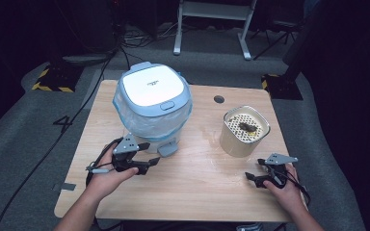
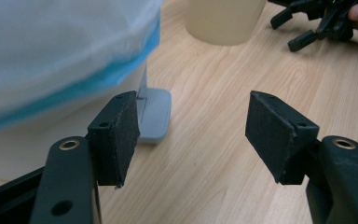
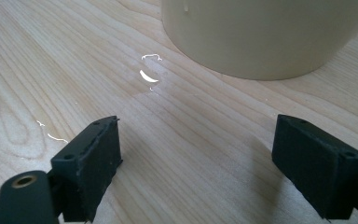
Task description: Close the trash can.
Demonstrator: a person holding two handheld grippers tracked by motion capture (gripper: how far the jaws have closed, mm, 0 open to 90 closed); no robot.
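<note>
A white pedal bin [image 1: 152, 103] with a blue rim and a clear liner bag stands at the table's back left; its grey pedal [image 1: 167, 149] sticks out at the front. My left gripper [image 1: 149, 154] hovers low just left of that pedal, open and holding nothing. In the left gripper view the pedal [image 2: 154, 114] lies just beyond the left pad, under the bin [image 2: 51, 51]. My right gripper [image 1: 255, 169] rests near the front right, open and empty, facing a cream container [image 1: 244, 131]. In the right gripper view that container [image 3: 261, 32] stands beyond the open right gripper [image 3: 200, 163].
The cream container holds a perforated insert with a dark lump on it. The wooden table [image 1: 192, 187] has a small round hole [image 1: 218, 99] at the back. The left gripper view takes in the right gripper [image 2: 291, 30] far off. Cables and stand legs lie on the floor behind.
</note>
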